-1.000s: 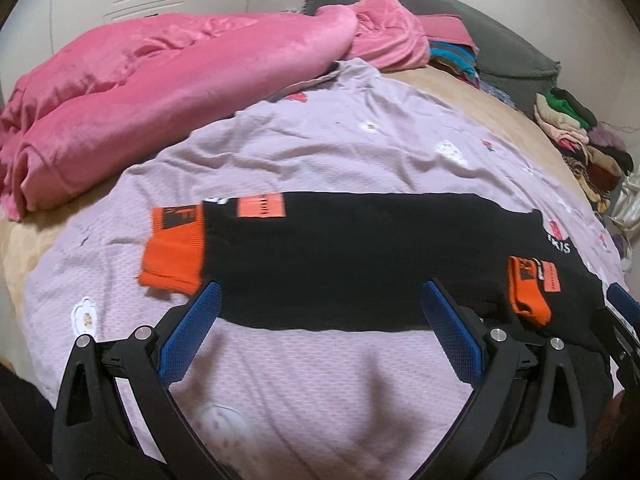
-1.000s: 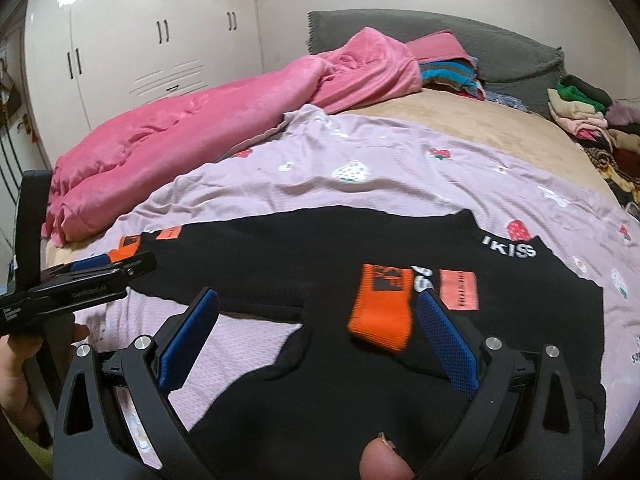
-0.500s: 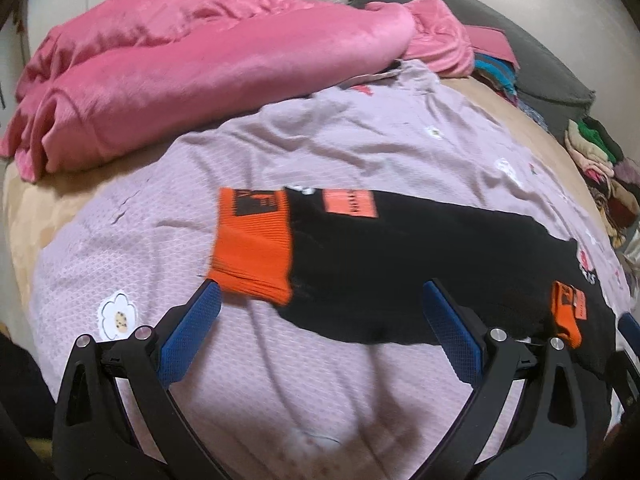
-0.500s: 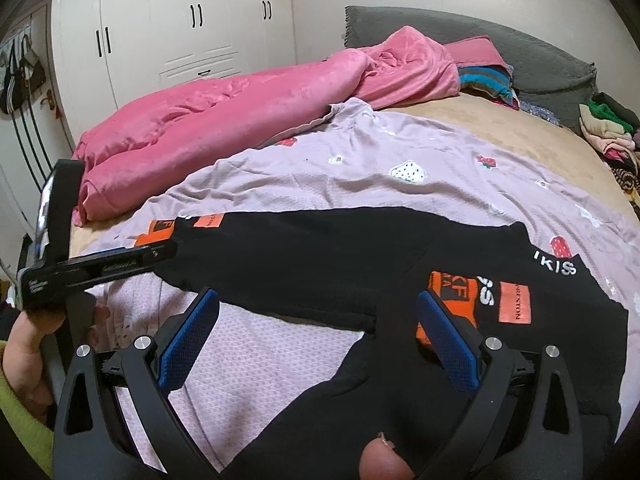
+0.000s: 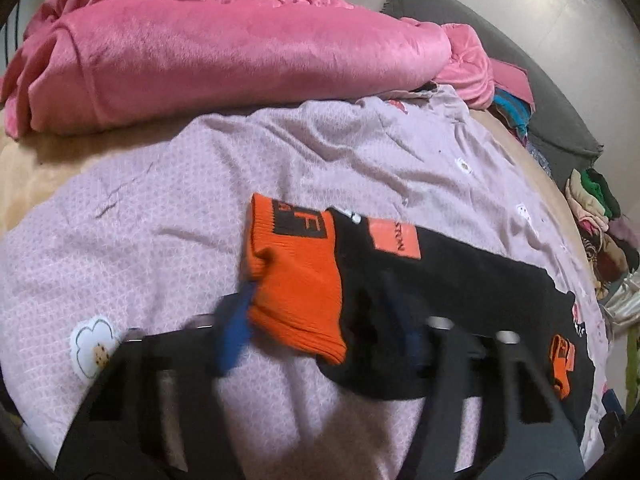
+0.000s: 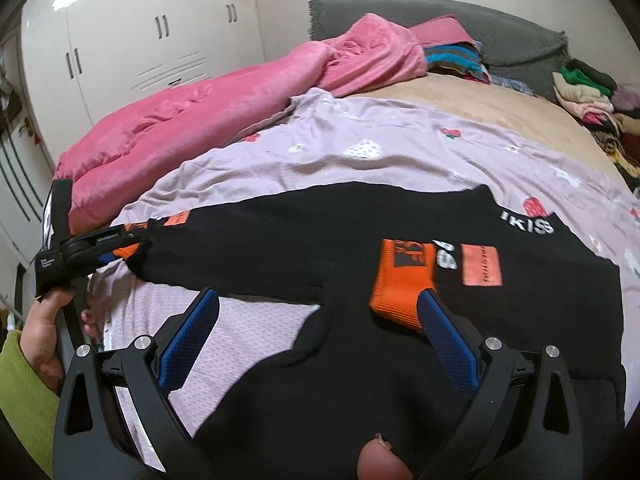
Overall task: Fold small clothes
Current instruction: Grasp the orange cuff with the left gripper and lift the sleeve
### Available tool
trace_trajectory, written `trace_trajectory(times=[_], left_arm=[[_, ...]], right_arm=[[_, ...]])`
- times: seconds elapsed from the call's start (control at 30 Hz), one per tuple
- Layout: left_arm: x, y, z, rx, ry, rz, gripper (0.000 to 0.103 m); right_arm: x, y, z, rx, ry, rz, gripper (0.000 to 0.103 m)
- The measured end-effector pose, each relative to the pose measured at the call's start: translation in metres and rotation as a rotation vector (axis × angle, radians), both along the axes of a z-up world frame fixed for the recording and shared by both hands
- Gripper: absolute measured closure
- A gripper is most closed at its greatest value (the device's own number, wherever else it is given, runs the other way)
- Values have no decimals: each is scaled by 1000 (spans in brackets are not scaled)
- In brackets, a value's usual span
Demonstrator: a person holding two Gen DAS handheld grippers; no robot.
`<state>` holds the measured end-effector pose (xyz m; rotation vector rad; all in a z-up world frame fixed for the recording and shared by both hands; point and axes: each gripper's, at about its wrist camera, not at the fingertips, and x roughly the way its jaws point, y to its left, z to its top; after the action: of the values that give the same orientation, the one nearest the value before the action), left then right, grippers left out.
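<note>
A black sweater with orange cuffs lies spread on the lilac sheet. In the left wrist view my left gripper is blurred, its blue pads narrowed around the orange cuff of the stretched-out sleeve; the cuff looks lifted between them. The right wrist view shows that gripper at the sleeve's end. My right gripper is open and empty over the sweater's body, with the other orange cuff folded onto the chest by its right pad.
A pink blanket is bunched along the far side of the bed. A grey pillow and stacked folded clothes lie at the head and right. White wardrobes stand behind.
My left gripper has moved left along the sleeve to its orange cuff and its pads have closed in around it. My right gripper has stayed open over the sweater's body.
</note>
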<state>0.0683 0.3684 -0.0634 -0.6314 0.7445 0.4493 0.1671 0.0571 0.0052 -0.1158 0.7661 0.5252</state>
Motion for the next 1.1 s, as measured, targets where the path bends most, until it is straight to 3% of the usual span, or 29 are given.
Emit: trace_trajectory(times=[0.07, 0.5, 1.1], left_arm=[[2, 0, 5, 7, -18, -4, 91], [-1, -55, 91, 76, -217, -164, 93], [42, -167, 159, 167, -306, -413, 95]], right_arm=[[1, -9, 1, 14, 5, -20, 4], [-6, -59, 21, 86, -26, -108, 4], [-15, -167, 38, 205, -59, -295, 4]])
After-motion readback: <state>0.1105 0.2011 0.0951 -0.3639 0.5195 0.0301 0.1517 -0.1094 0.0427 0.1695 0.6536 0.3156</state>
